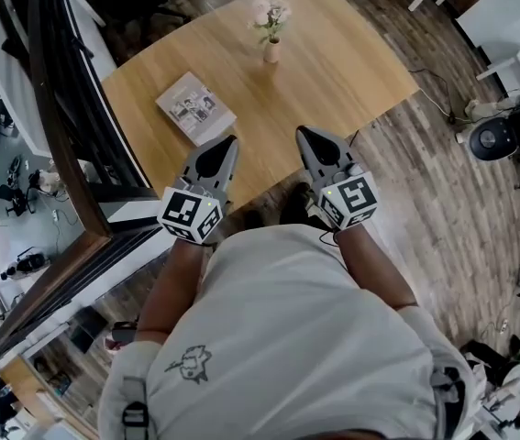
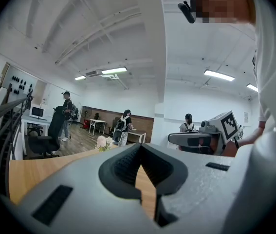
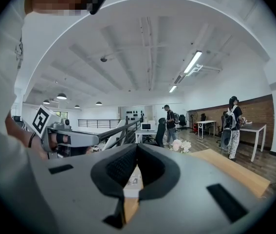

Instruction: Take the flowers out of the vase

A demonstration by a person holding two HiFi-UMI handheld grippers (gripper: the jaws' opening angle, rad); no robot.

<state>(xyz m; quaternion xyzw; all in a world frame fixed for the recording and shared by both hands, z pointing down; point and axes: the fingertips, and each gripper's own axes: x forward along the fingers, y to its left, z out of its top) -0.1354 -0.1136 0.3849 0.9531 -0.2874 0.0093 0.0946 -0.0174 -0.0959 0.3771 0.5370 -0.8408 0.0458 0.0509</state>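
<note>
Head view, flowers (image 1: 270,14) upright in vase (image 1: 271,51), stems vertical, left hand-held gripper (image 1: 231,139) and right hand-held gripper (image 1: 302,131) closed, empty

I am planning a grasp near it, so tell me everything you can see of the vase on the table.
The vase is small and narrow, pale beige, seemingly ceramic. It stands upright on the far part of the wooden table, apart from the booklet. Pale pink flowers with green leaves stand in its mouth. Nothing else touches it: the left gripper and the right gripper are over the table's near edge, well short of it. The gripper views show only the flowers.
</note>
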